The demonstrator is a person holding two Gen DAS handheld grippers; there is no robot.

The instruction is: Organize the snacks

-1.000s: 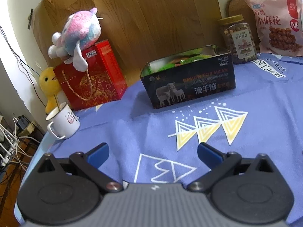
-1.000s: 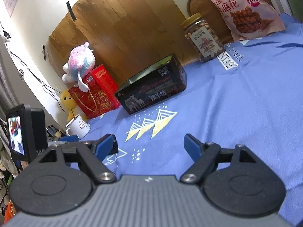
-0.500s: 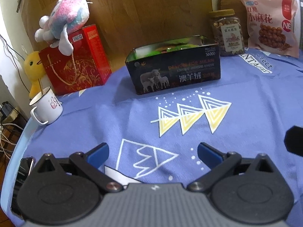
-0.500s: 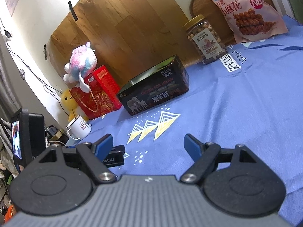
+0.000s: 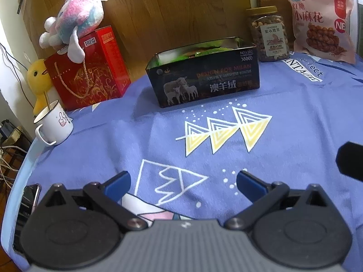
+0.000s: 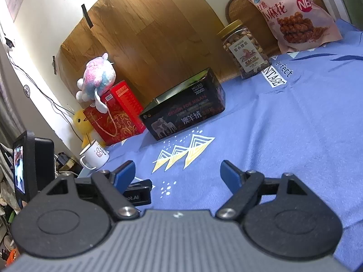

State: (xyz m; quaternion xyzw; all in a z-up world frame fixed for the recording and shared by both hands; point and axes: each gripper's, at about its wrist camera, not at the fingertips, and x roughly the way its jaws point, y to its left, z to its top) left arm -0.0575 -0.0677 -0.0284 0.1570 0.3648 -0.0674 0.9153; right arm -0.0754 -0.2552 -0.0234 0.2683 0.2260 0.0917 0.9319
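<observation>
The snack box (image 5: pixel 204 79), a glossy black rectangular carton printed with sheep and open at the top, sits toward the back of the bench (image 5: pixel 295 122) with green wrappers showing inside. Just beside it to the right stands a clear round jar of nuts (image 5: pixel 267 38) with a tan lid, and past that a soft pink snack bag (image 5: pixel 322 22) leans upright against the wall. To the box's left is a red gift box (image 5: pixel 88 72) with a twisted cord handle, a fluffy pastel plush toy (image 5: pixel 74 29) lying on top. A white enamel mug (image 5: pixel 54 124) stands near the bench's left edge. A blue cloth printed with triangles covers the bench. The left claw (image 5: pixel 183 181) and the right claw (image 6: pixel 178 173) both hover above the cloth, blue-tipped jaws spread wide, holding nothing.
</observation>
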